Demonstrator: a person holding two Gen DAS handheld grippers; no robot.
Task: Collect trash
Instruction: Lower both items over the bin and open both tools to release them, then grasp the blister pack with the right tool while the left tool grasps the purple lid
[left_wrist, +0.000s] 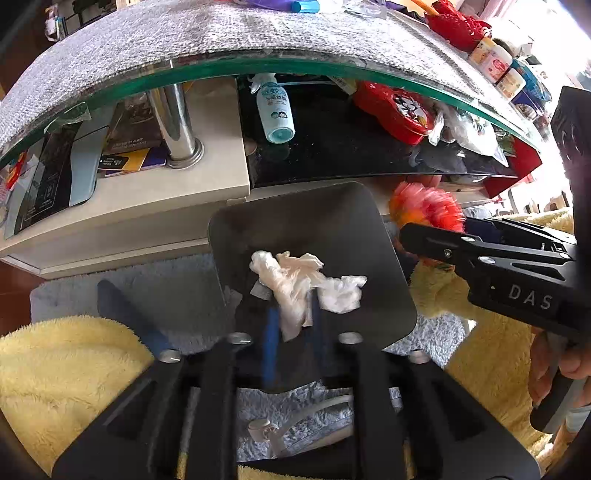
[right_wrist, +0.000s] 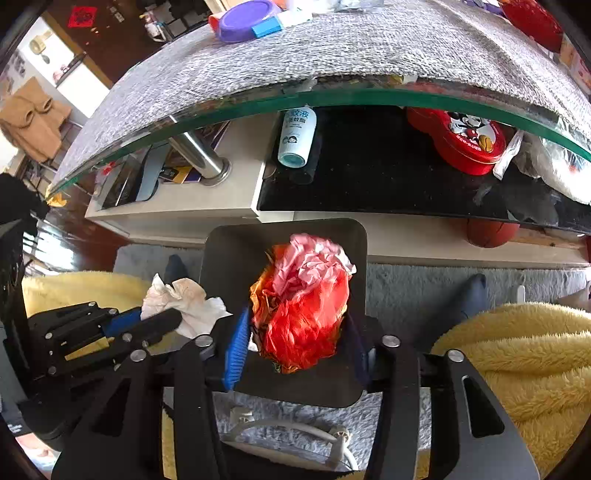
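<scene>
Hovering over bin: left gripper (left_wrist: 293, 308) pointing steeply down, blue pads (left_wrist: 271, 343) parted, crumpled white tissue (left_wrist: 295, 288) between them. Narrow gap visible beside left pad, so tissue reads as let go, not squeezed. Tissue over the middle of the dark grey bin (left_wrist: 314, 218); cannot tell whether hanging free or already lying on the bin floor. Some motion blur on pads.

Pointing down next to it: right gripper (right_wrist: 295, 317), jaws spread wide with red-and-pink plastic bag (right_wrist: 306, 295) filling the whole gap. Bag edges right against both pads; cannot tell whether pressed or just resting loose. Bag over the same bin, puffed up past the fingertips. Seen from the left wrist view as a blurred red blob at the right gripper's tip, by the bin's right rim.

Grippers side by side, close, not touching. Person's hand (left_wrist: 561, 369) wrapped round the right gripper's handle.

Bin standing on a grey shag rug (left_wrist: 177, 280), yellow fleece (left_wrist: 55, 369) on both sides. White cable (right_wrist: 288, 428) on the rug under the grippers. Behind the bin, low coffee table with curved glass top (left_wrist: 258, 68) under a grey mat. Lower shelf holding a white spray bottle (left_wrist: 275, 114) lying down and a red cartoon tin (left_wrist: 395, 110). Basketball (right_wrist: 491, 232) under the shelf, right side.
</scene>
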